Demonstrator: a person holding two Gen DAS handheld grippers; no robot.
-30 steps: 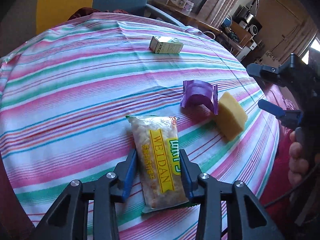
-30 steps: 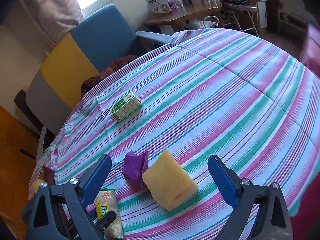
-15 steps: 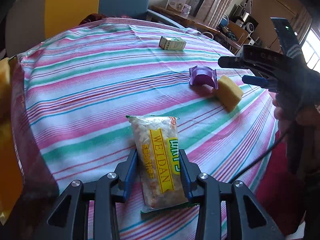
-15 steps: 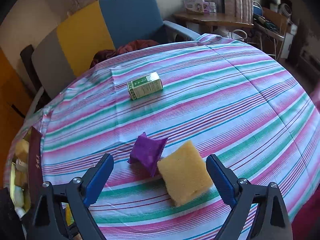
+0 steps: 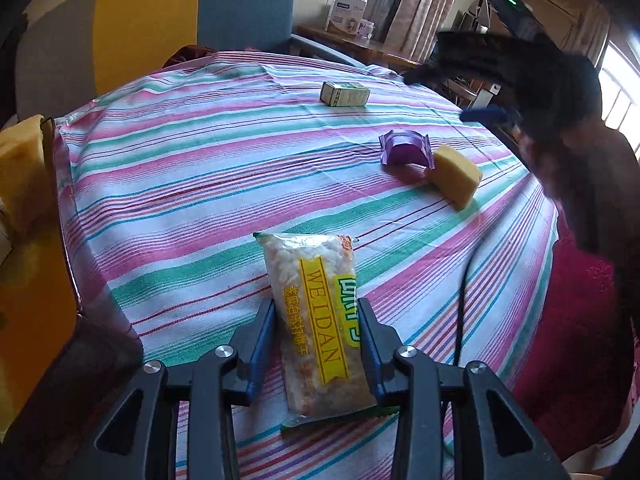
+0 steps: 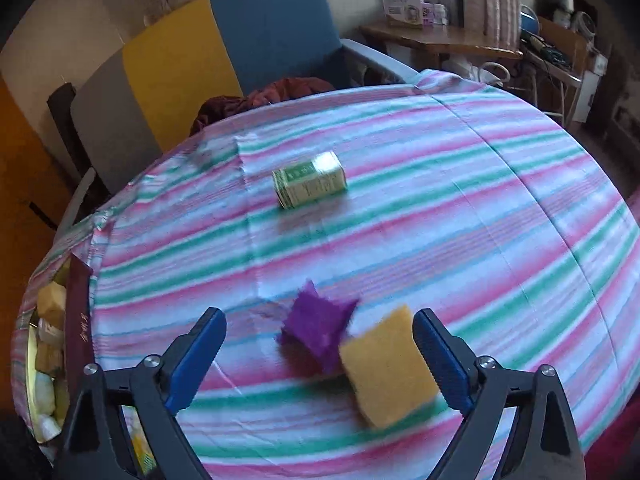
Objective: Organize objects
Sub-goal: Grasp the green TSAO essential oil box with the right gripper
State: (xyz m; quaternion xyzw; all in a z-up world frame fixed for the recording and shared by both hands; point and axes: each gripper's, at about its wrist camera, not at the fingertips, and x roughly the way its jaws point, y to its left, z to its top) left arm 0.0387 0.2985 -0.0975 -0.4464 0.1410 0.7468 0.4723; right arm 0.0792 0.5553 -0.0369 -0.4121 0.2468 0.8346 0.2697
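My left gripper (image 5: 316, 306) is shut on a clear snack packet (image 5: 308, 264) with a yellow WEIDAN label, held over the striped tablecloth (image 5: 192, 184) near its left edge. The jaws of my right gripper (image 6: 319, 316) are opening wide; in the left wrist view one of its blue fingers (image 5: 484, 114) shows at the upper right. Below and between its fingers lie a purple wrapper (image 6: 318, 330) (image 5: 404, 150) and a yellow sponge (image 6: 388, 368) (image 5: 456, 178), side by side on the cloth, with no pad pressing on them. A green and white box (image 6: 310, 184) (image 5: 345, 94) lies farther back.
A dark red container (image 6: 80, 320) at the table's left edge holds several yellowish and white items (image 6: 48, 360). A blue and yellow armchair (image 6: 272, 36) stands behind the table. A wooden desk with boxes (image 6: 440, 40) is at the back right.
My left gripper has carried the snack packet toward the table's left edge, so the container there comes into view. The right gripper has rolled and shifted over the purple wrapper and sponge.
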